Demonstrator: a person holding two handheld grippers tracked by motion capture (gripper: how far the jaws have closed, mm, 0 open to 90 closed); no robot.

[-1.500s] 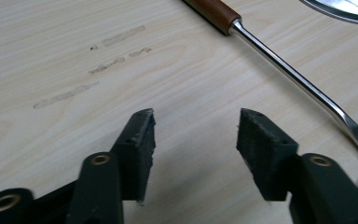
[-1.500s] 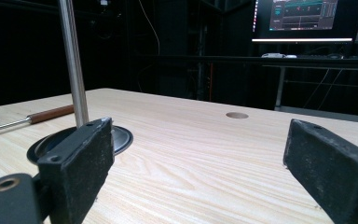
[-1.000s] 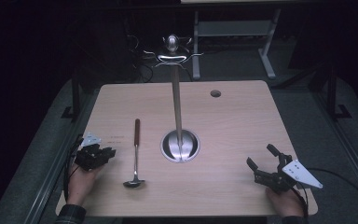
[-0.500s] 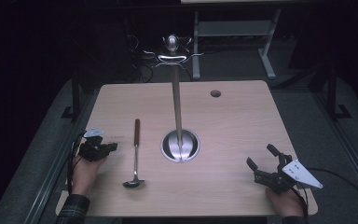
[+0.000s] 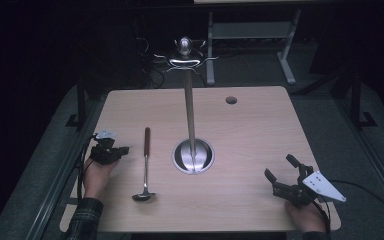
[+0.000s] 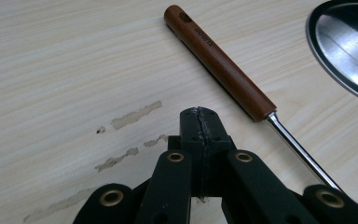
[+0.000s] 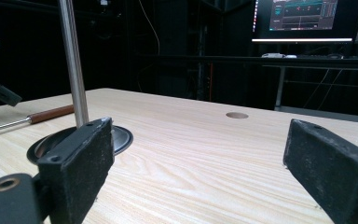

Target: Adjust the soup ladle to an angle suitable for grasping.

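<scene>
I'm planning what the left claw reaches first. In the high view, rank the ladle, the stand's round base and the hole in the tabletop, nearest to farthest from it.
1. Ladle, just right of the left claw.
2. Stand's round base, table middle.
3. Hole, far side, toward the right.

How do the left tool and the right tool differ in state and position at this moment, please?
The left tool has its jaws shut with nothing between them; the right tool stands open, also empty. The left tool sits beside the ladle, near its wooden handle; the right tool is far from it, near the table's front right corner. Both are hand-held.
</scene>
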